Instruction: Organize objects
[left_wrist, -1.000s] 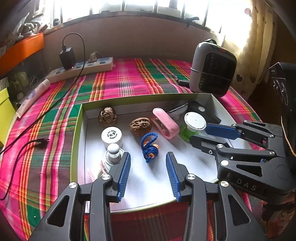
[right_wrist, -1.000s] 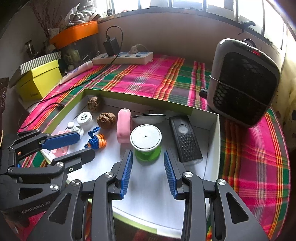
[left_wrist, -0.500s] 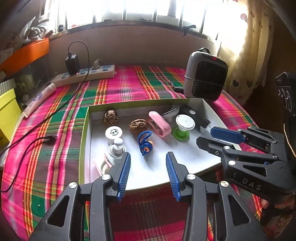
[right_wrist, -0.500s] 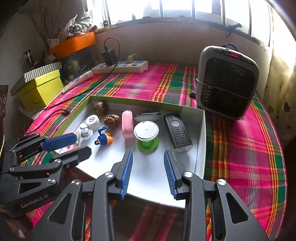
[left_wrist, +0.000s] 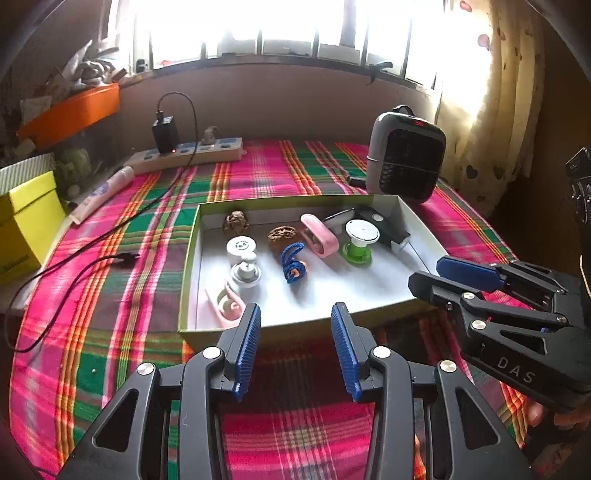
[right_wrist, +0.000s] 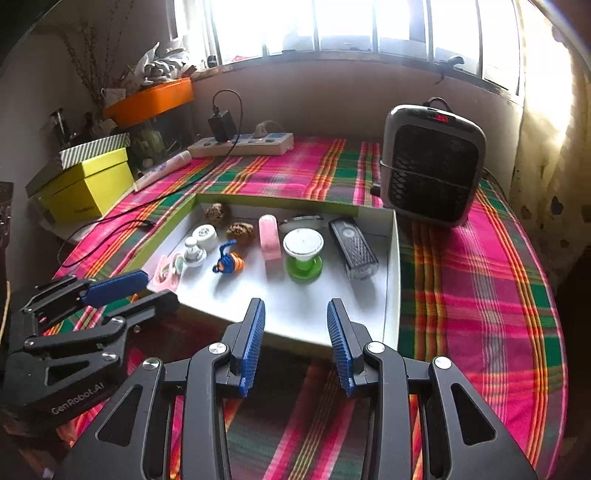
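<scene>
Left claw (left_wrist: 295, 328) and right claw (right_wrist: 295, 325) both parted, empty, hovering before box (left_wrist: 295, 325) near edge; green-based spool (right_wrist: 303, 254) beyond.

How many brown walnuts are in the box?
2: one walnut lies by the far wall of the box, the other walnut nearer the middle, beside the pink case.

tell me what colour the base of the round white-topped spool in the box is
Bright green, under the round white-topped spool; clearest in the right wrist view.
</scene>
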